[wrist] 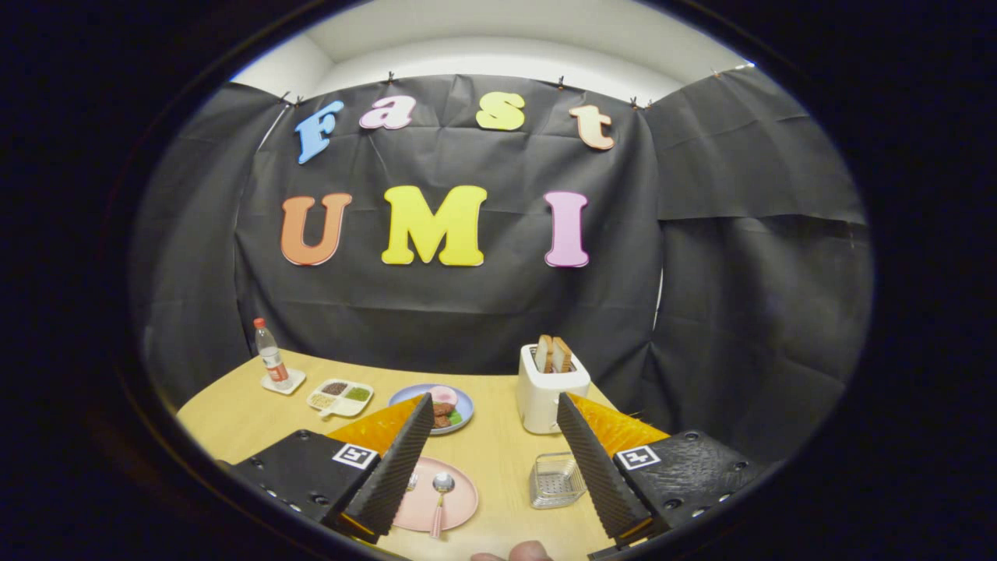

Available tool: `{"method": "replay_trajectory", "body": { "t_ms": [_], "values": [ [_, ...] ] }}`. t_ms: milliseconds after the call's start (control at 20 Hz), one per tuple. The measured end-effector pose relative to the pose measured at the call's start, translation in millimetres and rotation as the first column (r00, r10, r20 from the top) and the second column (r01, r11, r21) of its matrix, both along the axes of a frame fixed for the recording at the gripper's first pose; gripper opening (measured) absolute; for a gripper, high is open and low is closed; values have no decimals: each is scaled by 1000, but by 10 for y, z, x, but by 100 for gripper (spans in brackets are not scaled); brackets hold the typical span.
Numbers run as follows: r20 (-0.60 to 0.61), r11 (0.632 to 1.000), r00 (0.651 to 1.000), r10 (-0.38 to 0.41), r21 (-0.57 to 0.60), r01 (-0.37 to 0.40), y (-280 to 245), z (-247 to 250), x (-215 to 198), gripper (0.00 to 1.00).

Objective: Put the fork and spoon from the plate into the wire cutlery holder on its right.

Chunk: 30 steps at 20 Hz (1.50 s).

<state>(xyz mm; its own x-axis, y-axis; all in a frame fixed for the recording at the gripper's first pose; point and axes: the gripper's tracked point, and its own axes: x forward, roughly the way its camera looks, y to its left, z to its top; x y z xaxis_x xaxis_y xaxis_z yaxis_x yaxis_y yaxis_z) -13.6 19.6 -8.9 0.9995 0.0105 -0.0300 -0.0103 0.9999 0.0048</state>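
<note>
Between the spread, empty fingers (pixel 498 467), a spoon (pixel 439 492) lies on a pink plate (pixel 459 502) on the table (pixel 498 456); the fork is hidden. Right of the plate stands the wire holder (pixel 555 480). Beyond: toaster (pixel 550 387).

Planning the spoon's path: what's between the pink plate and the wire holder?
Bare tabletop separates the pink plate from the wire holder, seen in the gripper view.

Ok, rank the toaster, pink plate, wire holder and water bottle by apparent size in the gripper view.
1. Toaster
2. Pink plate, nearer, so unsure against the toaster
3. Wire holder
4. Water bottle, farthest
</note>
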Motion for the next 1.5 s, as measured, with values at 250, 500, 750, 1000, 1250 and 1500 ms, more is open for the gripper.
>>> {"method": "replay_trajectory", "body": {
  "t_ms": [250, 500, 750, 1000, 1250, 1500],
  "values": [
    [-8, 1000, 1000, 4, 6, -4, 42, -23, -15, 95],
    [-59, 1000, 998, 30, -5, -31, 177, -199, -15, 95],
    [-178, 995, 979, 95, -8, -98, 467, -679, 23, 95],
    [-338, 987, 933, 122, -61, -151, 638, -1394, 62, 95],
    [-478, 984, 872, 105, -78, -161, 717, -2032, 151, 96],
    [-575, 984, 809, 120, -40, -174, 840, -2489, 248, 91]
  ]
}}
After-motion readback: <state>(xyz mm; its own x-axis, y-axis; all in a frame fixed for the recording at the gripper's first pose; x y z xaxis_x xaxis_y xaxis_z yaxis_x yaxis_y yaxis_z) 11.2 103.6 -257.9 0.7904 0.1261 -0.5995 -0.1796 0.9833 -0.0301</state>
